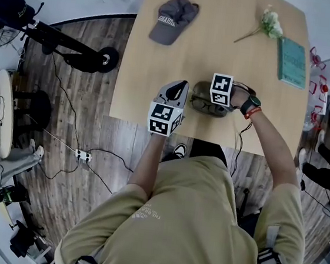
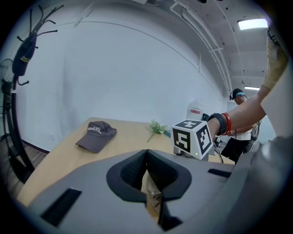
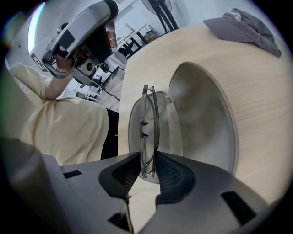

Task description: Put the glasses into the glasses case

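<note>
Head view: you stand at the near edge of a pale wooden tabletop. Your right tool points down over the open grey glasses case, which sits by that near edge. Your left tool is just left of the case. A cap lies at the far left.

Left gripper view: the left tool has its jaws together and holds nothing.

Right gripper view: the right tool is clamped on the folded glasses, which stand on edge over the open case.

surface: wooden table | on it: cap; flower sprig; teal book; open glasses case
</note>
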{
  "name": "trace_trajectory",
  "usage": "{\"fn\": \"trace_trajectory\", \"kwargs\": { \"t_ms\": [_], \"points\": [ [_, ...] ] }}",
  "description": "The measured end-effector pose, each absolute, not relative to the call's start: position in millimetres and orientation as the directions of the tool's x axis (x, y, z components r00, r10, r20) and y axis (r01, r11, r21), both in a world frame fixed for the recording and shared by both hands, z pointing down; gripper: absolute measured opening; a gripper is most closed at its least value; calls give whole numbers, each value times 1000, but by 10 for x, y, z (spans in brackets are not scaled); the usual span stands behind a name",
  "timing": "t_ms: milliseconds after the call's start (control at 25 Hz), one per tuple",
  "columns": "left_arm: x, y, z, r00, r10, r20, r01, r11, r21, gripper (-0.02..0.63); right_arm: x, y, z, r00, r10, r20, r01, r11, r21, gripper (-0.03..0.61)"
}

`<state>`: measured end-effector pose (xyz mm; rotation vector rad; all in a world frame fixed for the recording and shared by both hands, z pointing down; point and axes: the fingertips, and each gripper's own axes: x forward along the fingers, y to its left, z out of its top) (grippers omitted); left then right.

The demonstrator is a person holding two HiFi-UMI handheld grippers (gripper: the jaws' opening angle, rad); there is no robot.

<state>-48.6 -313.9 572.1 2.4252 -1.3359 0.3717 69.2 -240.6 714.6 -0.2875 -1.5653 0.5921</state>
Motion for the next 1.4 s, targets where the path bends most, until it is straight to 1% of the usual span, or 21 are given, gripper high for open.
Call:
{"fn": "trace_trajectory", "kwargs": {
  "t_ms": [240, 440, 480, 720, 840, 1000, 1120, 1200, 1400],
  "points": [
    [-528, -3143, 5727, 520, -768, 373, -853, -494, 171, 23, 709, -2383, 7215, -57, 512, 857, -168, 841, -514, 119],
    [-540, -3173, 5654, 523, -772, 361, -851, -499, 166, 23, 707, -2417, 7262, -27, 477, 878, -179, 862, -474, 169],
    [-543, -3176, 5637, 524, -773, 358, -850, -500, 164, 23, 695, -2429, 7261, -29, 469, 883, -181, 866, -466, 190],
    [-516, -3144, 5620, 531, -771, 353, -846, -509, 161, 23, 700, -2465, 7235, -38, 424, 905, -189, 886, -423, 210],
    [-531, -3131, 5584, 532, -772, 348, -845, -510, 161, 23, 709, -2481, 7167, -37, 403, 914, -200, 893, -402, 240],
    [-518, -3101, 5537, 538, -771, 341, -841, -516, 160, 23, 783, -2497, 7072, -29, 373, 927, -225, 902, -370, 320],
    [-506, -3067, 5500, 544, -769, 335, -837, -523, 157, 23, 804, -2502, 6958, -66, 349, 935, -262, 898, -353, 351],
    [-492, -3040, 5467, 548, -769, 329, -835, -529, 154, 23, 798, -2524, 6862, -120, 315, 942, -299, 893, -336, 356],
    [-429, -2953, 5327, 558, -772, 305, -828, -541, 147, 23, 827, -2606, 6578, -276, 177, 945, -418, 863, -284, 353]
  ]
}}
